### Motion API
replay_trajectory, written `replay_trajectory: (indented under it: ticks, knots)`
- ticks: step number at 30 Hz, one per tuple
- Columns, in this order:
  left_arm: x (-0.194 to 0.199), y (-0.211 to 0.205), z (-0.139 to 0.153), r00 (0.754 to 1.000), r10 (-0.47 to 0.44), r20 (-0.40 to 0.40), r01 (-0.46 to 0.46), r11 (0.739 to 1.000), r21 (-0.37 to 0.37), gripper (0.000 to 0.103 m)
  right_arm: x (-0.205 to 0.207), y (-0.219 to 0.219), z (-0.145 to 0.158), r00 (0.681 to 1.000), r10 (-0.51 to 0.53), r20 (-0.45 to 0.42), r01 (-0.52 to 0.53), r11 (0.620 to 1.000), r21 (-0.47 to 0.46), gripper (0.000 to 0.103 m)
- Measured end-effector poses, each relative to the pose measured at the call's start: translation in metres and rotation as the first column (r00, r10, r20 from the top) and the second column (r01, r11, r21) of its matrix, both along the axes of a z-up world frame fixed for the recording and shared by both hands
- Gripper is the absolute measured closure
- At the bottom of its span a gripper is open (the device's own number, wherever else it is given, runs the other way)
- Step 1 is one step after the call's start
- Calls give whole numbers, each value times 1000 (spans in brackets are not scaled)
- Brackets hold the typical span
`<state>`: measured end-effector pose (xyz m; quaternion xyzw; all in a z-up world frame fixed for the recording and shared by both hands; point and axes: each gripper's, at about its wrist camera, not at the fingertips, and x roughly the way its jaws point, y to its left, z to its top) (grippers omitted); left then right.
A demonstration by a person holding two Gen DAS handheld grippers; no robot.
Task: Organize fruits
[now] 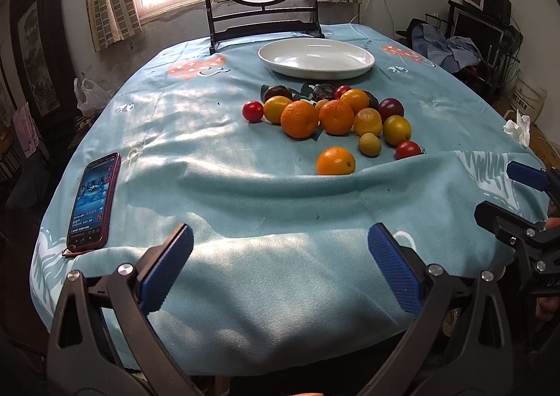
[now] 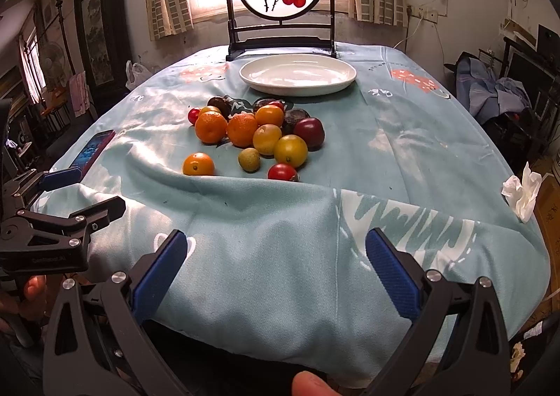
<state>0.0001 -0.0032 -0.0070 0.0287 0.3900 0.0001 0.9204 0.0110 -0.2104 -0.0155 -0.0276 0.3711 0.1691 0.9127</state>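
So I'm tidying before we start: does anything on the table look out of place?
Yes: a phone lies near the left edge, and the tablecloth is rucked into a fold before the fruit.

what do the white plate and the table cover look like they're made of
Plate: probably glazed ceramic, since it's glossy white with sharp window reflections; could be melamine. Cover: soft matte fabric, fleece-like, as it wrinkles, folds and drapes over the table edge.

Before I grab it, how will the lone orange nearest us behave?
The orange is round and sits free on loose, wrinkled cloth, so a nudge would probably roll it. Its skin looks smooth, so it may slip between open tongs unless gripped across the middle.
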Motion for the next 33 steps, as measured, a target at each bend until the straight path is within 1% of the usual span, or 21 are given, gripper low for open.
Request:
replay_trajectory:
  ticks: [33]
  knots:
    - [-1, 1, -2, 1000, 3, -6, -3, 1000, 4, 2, -1, -1, 0, 1000, 5, -3, -5, 1000, 2, 1]
